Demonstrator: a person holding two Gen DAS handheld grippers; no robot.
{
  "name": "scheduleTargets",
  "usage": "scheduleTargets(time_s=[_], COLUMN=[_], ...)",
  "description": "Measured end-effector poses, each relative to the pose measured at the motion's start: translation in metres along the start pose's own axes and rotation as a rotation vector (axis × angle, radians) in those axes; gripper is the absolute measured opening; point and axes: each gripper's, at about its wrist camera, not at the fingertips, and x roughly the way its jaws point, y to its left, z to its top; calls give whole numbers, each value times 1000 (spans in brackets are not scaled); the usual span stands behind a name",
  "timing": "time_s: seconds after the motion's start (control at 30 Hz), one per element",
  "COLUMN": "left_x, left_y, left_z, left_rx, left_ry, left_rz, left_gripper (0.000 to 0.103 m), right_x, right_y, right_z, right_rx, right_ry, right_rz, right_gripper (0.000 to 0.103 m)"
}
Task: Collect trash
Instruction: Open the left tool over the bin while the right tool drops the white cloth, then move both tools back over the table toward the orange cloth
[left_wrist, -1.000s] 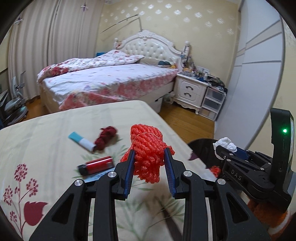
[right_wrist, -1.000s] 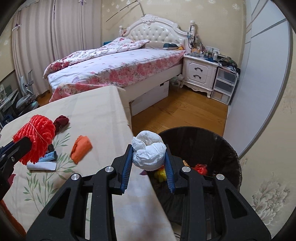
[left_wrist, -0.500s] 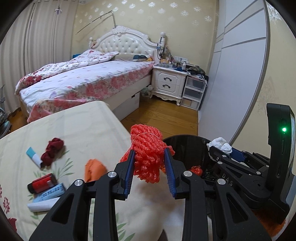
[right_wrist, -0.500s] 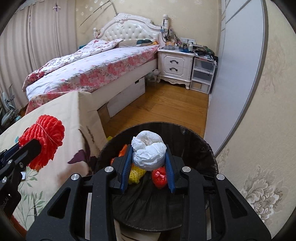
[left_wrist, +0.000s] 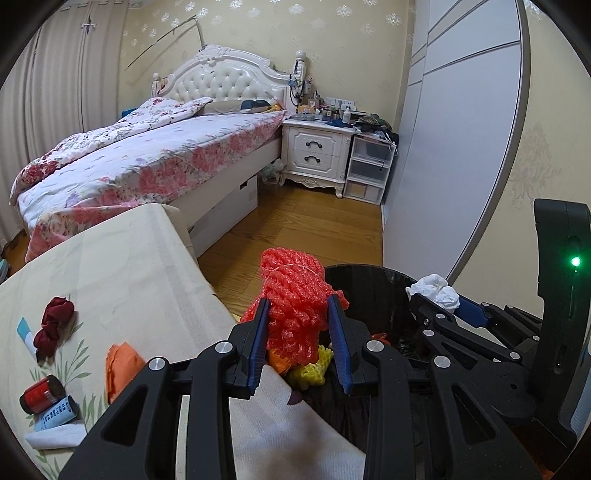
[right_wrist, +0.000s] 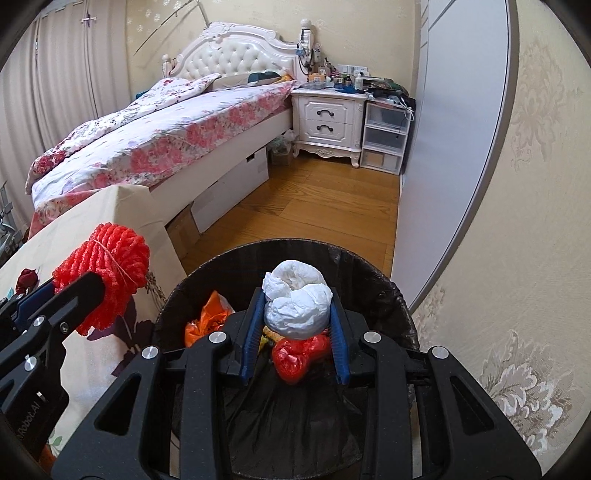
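My left gripper (left_wrist: 297, 325) is shut on a red foam net (left_wrist: 293, 295) and holds it over the table's right edge, at the near rim of the black bin (left_wrist: 373, 291). The net also shows in the right wrist view (right_wrist: 103, 273). My right gripper (right_wrist: 295, 325) is shut on a crumpled white tissue (right_wrist: 297, 299) and holds it above the open black bin (right_wrist: 391, 295). The tissue also shows in the left wrist view (left_wrist: 436, 291). Inside the bin lie an orange wrapper (right_wrist: 210, 314), a red bag (right_wrist: 299, 354) and a yellow foam net (left_wrist: 314, 365).
On the table with the floral cloth (left_wrist: 122, 266) lie a dark red wad (left_wrist: 55, 321), an orange scrap (left_wrist: 120, 365), a red can (left_wrist: 42, 393), a blue packet (left_wrist: 55, 417) and white paper. A bed (right_wrist: 177, 136), a nightstand (right_wrist: 328, 122) and a grey wardrobe (right_wrist: 454, 147) stand beyond.
Both grippers have swung right, away from the table toward the bin. The tissue now hangs over the bin's middle and the red net has reached the bin's rim. Both stay shut.
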Motion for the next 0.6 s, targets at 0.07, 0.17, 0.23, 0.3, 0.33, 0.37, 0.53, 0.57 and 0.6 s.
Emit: scheduleTargets(time_s=[0.07, 0.17, 0.23, 0.3, 0.33, 0.37, 0.53, 0.57, 0.6], left_x=[5, 9, 9, 9, 9, 10, 7, 5, 4], left_y=[0, 3, 4, 6, 6, 6, 14, 16, 18], left_z=[0, -1, -2, -2, -2, -2, -2, -2, -1], left_rx=[-3, -9, -21, -31, -33, -34, -66, -73, -78], left_ry=[10, 26, 22, 21, 22, 22, 24, 23, 22], left_rz=[-8, -10, -8, -4, 1, 5, 23, 25, 29], left_gripper=[33, 43, 58, 64, 68, 69, 73, 73, 73], right_x=[2, 5, 6, 6, 6, 6, 5, 3, 3], right_y=[-3, -4, -6, -7, -8, -8, -8, -9, -8], right_z=[0, 0, 0, -1, -1, -1, -1, -1, -1], right_rx=[5, 8, 12, 17, 19, 20, 24, 24, 23], right_ry=[4, 6, 5, -1, -1, -2, -4, -6, -7], right_rz=[-2, -8, -9, -16, -18, -20, -27, -28, -28], right_gripper=[33, 34, 38, 42, 42, 42, 46, 47, 48])
